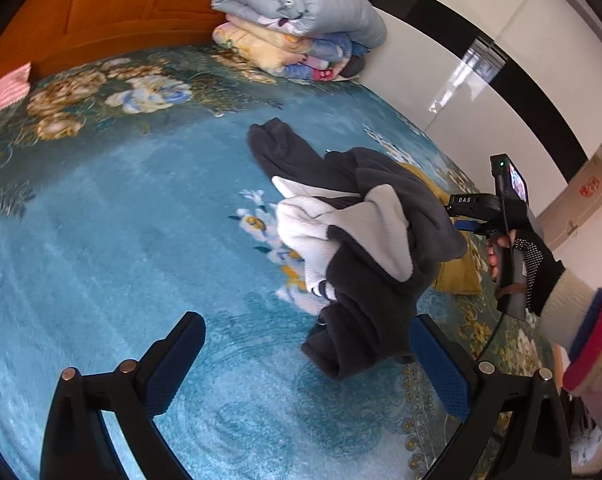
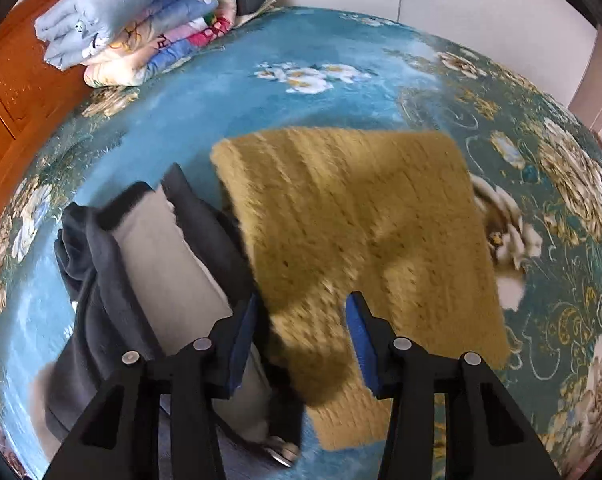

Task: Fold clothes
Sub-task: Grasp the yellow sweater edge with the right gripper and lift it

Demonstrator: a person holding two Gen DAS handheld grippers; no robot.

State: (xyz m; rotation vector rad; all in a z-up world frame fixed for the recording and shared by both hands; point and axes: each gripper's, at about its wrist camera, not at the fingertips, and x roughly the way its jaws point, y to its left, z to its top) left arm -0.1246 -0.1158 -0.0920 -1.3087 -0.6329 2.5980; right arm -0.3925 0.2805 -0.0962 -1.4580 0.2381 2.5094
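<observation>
A crumpled dark grey garment with white lining [image 1: 365, 236] lies in a heap on the blue floral bedspread [image 1: 101, 240]. A mustard yellow knit piece [image 2: 361, 216] lies flat beside and partly under it. My left gripper [image 1: 305, 364] is open and empty, low over the bedspread, just short of the heap's near end. My right gripper [image 2: 305, 344] is partly open, its fingers on either side of the knit piece's near edge, with the grey garment [image 2: 149, 264] at its left. In the left wrist view the right gripper's body [image 1: 497, 216] is held by a gloved hand behind the heap.
A stack of folded quilts [image 1: 297, 20] sits at the head of the bed against an orange wooden headboard [image 1: 101, 8]. A pink cloth [image 1: 5, 88] lies at the far left. A white wall [image 1: 461, 60] runs along the bed's far side.
</observation>
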